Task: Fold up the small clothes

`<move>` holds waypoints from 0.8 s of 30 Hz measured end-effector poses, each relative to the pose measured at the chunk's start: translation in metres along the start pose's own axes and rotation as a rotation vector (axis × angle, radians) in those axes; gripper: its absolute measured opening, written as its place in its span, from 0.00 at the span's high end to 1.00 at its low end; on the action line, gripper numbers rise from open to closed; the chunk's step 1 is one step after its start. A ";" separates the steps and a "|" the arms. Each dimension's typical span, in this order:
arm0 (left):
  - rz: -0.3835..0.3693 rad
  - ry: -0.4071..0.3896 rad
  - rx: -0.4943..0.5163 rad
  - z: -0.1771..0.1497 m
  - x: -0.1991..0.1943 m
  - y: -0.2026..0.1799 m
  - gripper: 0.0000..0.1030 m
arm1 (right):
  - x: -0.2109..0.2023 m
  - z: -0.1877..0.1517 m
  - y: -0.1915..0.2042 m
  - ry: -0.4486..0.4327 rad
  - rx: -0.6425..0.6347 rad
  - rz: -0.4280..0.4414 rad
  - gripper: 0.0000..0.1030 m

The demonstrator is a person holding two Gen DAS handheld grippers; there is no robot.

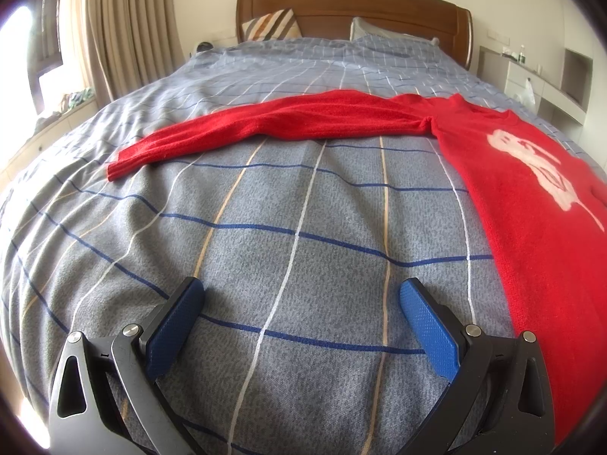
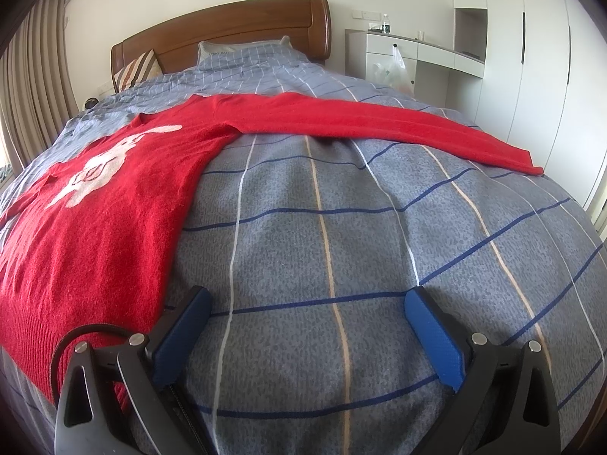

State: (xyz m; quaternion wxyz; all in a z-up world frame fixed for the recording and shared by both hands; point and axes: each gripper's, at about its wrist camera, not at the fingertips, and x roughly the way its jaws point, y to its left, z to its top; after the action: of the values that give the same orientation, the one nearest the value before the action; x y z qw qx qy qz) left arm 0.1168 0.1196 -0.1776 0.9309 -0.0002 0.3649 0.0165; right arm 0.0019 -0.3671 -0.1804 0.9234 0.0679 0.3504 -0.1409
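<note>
Both our left gripper [image 1: 301, 305] and right gripper [image 2: 307, 313] hang spread and empty at lower frame; red sweater [image 2: 114, 197] lies flat, unfolded, so we'd pinch 1 sleeve [image 1: 242, 129] next.

red sweater [image 1: 523, 174]: fuzzy matt knit | bedcover [image 1: 288, 227]: matt woven cloth | headboard [image 1: 353, 7]: glossy wood | gripper pads [image 2: 436, 337]: textured, perhaps rubber

soft, even daylight fills both views. in the left wrist view the window [image 1: 22, 38] blows out to white glare. shadows on the bed cover [image 1: 288, 227] are faint. heavy fisheye distortion bows the bed, and dark vignetting rings the corners. focus is fairly sharp centrally, softer toward the edges.
</note>
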 end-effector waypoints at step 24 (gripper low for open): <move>0.004 -0.008 0.000 0.001 0.001 0.002 0.00 | -0.003 0.006 -0.004 0.020 0.013 0.035 0.01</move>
State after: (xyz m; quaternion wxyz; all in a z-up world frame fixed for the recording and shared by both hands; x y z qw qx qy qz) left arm 0.1179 0.1217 -0.1773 0.9323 0.0006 0.3613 0.0184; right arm 0.0021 -0.3712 -0.1742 0.9217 0.0815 0.3575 -0.1265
